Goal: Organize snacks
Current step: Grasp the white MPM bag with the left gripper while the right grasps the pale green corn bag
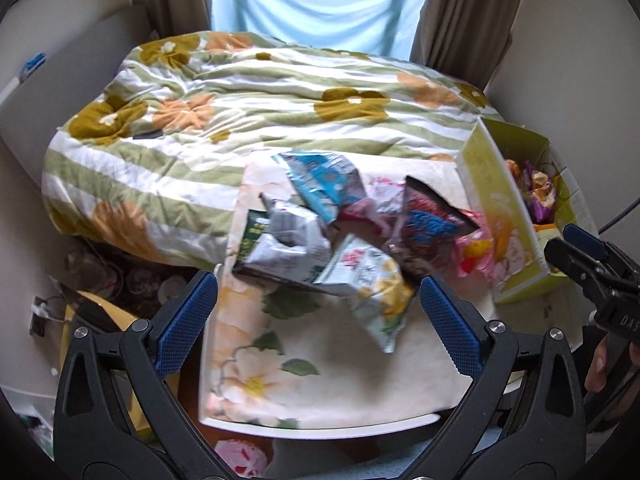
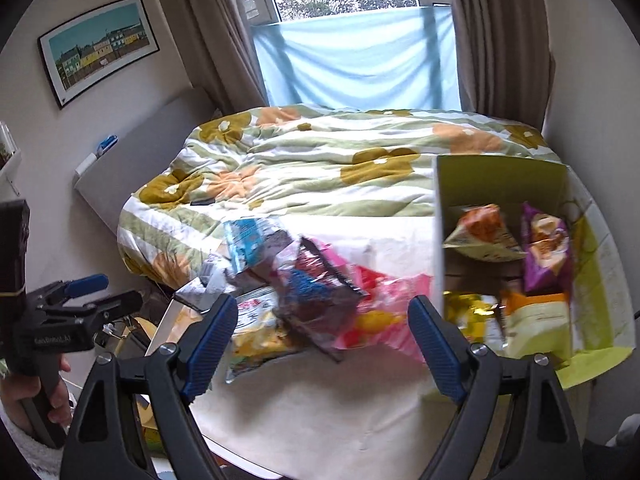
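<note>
A pile of snack bags point(image 1: 340, 232) lies on a small table with a floral cloth point(image 1: 320, 360); it also shows in the right wrist view point(image 2: 304, 292). A yellow-green cardboard box point(image 1: 500, 208) stands at the table's right and holds several snack packs point(image 2: 540, 256). My left gripper point(image 1: 318, 312) is open and empty, just short of the pile. My right gripper point(image 2: 322, 336) is open and empty, near a pink bag point(image 2: 384, 312) beside the box wall point(image 2: 440, 240). Each gripper shows in the other's view, the right point(image 1: 580, 256) and the left point(image 2: 88, 296).
A bed with a green striped floral duvet point(image 1: 248, 120) lies behind the table, under a window with brown curtains point(image 2: 500, 40). A yellow object point(image 1: 92, 312) and cables lie on the floor at the left. A framed picture point(image 2: 98, 48) hangs on the left wall.
</note>
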The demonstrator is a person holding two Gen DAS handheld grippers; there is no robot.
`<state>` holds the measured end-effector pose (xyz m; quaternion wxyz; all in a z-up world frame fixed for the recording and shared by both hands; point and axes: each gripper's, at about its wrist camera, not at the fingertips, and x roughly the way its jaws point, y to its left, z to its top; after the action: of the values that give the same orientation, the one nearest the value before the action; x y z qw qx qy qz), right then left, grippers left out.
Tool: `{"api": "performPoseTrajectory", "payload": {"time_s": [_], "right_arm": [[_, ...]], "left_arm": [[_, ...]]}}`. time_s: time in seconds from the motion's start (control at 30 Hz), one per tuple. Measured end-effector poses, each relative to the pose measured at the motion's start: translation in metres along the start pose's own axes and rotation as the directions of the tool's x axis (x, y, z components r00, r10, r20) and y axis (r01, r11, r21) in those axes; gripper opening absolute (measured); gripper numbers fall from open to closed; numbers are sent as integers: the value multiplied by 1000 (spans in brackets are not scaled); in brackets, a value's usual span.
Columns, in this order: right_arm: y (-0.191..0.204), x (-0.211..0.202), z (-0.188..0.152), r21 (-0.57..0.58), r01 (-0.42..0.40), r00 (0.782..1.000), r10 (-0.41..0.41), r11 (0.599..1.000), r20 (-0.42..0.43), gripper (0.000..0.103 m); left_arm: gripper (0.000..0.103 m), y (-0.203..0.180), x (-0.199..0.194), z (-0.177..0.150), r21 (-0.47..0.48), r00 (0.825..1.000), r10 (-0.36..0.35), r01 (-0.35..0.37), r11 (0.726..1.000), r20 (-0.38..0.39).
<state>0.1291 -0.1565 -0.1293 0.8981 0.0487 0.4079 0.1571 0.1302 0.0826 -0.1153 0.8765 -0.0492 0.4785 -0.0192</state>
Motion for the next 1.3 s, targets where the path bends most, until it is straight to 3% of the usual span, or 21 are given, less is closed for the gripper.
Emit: {"api": "performPoseTrajectory", "payload": {"time_s": [0.3,0.57,0.83,0.97,1.1,1.13,1.3], "right_arm": [[64,65,-23,-40,28,998,-30,999,-61,84],[98,123,-48,-174,53,983,-82,983,-163,84],[116,170,-67,-328,99,960,-176,939,-216,84],[114,183,-69,-335,101,959,-181,937,-217,84],[111,194,-70,-328,100,958,-180,939,-222,84],[110,194,-70,-327,100,958,-179,940,-222,84],[106,201,-66,-321,100,959,-177,942,-222,84]], "left_arm": [[101,56,63,22,56,986,-132,138,989,-99],[101,54,137,34,64,954,-219,237,969,-205],[100,39,196,33,81,936,-220,250,965,-274],[80,41,209,28,58,918,-252,282,958,-307],[72,43,215,27,41,909,-272,299,953,-317],[61,43,216,27,52,912,-261,292,955,-317],[58,48,214,26,57,909,-264,297,953,-323]]}}
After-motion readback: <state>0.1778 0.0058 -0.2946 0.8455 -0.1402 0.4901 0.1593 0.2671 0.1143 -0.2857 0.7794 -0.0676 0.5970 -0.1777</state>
